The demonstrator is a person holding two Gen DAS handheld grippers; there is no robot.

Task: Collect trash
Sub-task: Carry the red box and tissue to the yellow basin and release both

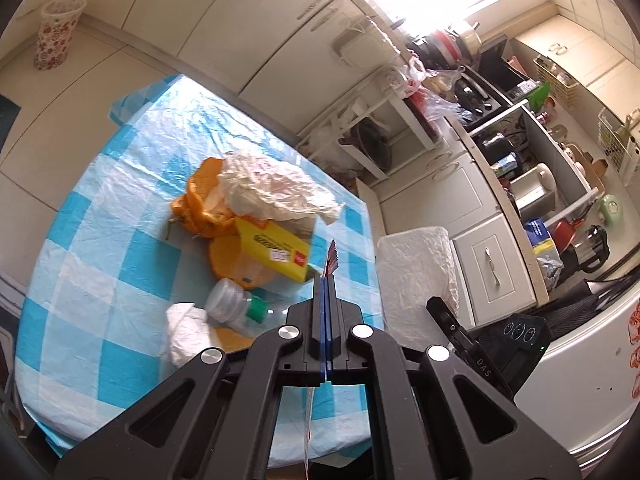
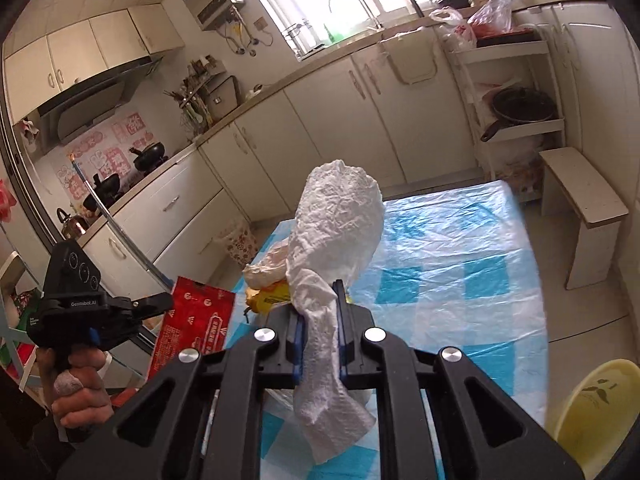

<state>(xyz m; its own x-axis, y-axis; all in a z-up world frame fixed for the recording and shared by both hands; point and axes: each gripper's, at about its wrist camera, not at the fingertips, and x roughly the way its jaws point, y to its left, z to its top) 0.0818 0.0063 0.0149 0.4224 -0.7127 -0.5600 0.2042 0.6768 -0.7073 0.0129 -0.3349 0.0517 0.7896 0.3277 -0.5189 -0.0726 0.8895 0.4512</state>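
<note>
Only rightward: right claw pinching paper towel (left claw clamping red wrapper).

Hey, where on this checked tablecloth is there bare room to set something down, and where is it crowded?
Free: the wide stretch of tablecloth beside the paper towel in the right gripper, out to the table's edge. Crowded: the cluster of orange peel, yellow box, crumpled bag and plastic bottle.
</note>
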